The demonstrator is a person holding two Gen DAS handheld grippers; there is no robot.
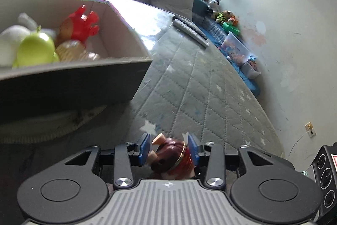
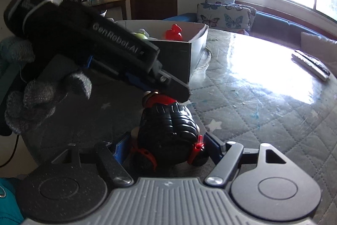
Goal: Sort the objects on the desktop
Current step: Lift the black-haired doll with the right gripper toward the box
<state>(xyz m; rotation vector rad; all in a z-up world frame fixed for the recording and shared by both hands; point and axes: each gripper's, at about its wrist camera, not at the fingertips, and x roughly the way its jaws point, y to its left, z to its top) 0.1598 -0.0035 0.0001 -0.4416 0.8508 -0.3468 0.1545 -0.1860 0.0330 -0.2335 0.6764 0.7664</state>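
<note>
Toy figure (image 2: 166,130) in black armour with red trim lies on the quilted tabletop (image 2: 252,119), its body between the right gripper (image 2: 168,149) fingers, which clamp it at both sides. Its head end (image 1: 170,153) sits between the left gripper (image 1: 169,148) fingers' blue pads (image 1: 145,146); whether they press on it I cannot tell. Behind stands a grey box (image 1: 84,77) holding a red toy (image 1: 82,22), a green toy (image 1: 35,50) and others.

left gripper (image 1: 170,148): black arms, blue pads, silver screws, ribbed grey housing | right gripper (image 2: 166,146): the same build | gloved hand (image 2: 38,98), at 9 o'clock: grey knit | white "GenRobot.AI" lettering on body
</note>
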